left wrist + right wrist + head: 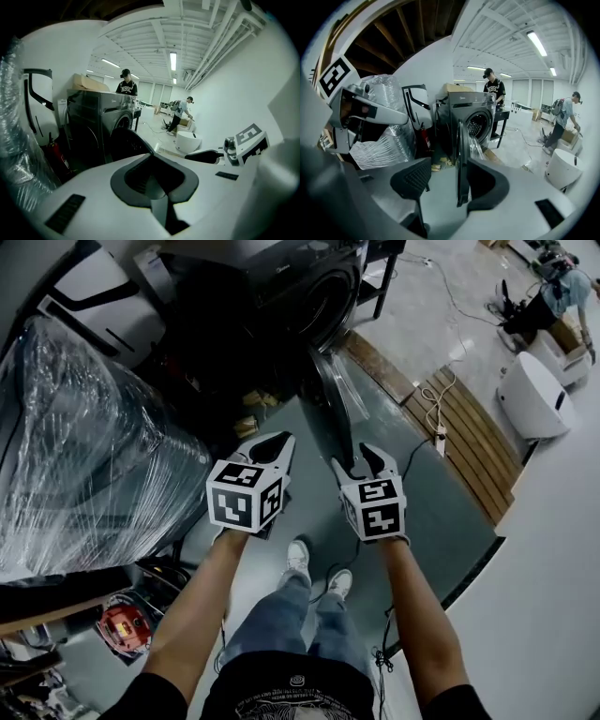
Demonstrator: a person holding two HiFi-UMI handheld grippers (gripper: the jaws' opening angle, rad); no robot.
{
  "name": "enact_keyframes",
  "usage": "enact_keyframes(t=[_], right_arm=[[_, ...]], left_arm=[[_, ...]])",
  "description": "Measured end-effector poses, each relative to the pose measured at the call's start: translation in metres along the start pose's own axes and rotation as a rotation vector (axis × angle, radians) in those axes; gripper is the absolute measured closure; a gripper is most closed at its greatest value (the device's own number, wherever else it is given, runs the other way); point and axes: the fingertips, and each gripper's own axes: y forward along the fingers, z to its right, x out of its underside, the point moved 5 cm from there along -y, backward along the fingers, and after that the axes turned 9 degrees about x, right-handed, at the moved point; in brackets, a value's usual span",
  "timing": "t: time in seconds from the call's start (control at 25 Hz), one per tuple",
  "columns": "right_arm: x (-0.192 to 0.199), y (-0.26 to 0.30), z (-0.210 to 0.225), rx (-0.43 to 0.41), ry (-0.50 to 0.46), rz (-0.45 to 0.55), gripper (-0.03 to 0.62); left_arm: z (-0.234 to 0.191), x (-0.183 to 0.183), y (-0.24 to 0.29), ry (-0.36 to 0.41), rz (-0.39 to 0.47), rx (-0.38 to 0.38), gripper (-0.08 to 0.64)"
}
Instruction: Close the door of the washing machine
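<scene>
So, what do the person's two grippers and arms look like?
The left gripper and the right gripper look alike: white bodies, dark textured pads, and each bears a cube of black-and-white square markers. The person wears a black short-sleeved T-shirt, so the forearms are bare.

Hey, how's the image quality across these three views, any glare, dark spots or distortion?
Head view: washing machine in deep shadow, plastic wrap glinting; left gripper view: strong fisheye, ceiling light blown out; right gripper view: fisheye with black corners, door edge sharp.
</scene>
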Motion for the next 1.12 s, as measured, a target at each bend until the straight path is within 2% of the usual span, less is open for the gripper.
enact_keyframes(t=[0.4, 0.64, 1.0, 1.04, 1.12], right_arm=[[0.028, 0.070, -0.001, 0.058, 0.024, -0.100, 0.397], [0.042, 0.094, 0.001, 0.080, 0.026, -0.141, 0.400], [0.048, 0.105, 0.006, 0.150, 0.053, -0.130, 0.485], [0.048, 0.106, 0.007, 0.152, 0.050, -0.135, 0.510], [0.050, 0.107, 0.009, 0.133, 0.040, -0.154, 0.520]], left_arm=[[-0.043, 0.014, 0.033, 0.011, -0.060, 0.082, 0.528], [-0.053, 0.018, 0.046, -0.001, -0.067, 0.106, 0.528], [-0.059, 0.012, 0.066, 0.000, -0.076, 0.131, 0.528], [-0.059, 0.011, 0.069, 0.000, -0.075, 0.136, 0.528], [-0.060, 0.012, 0.077, -0.001, -0.062, 0.148, 0.528]])
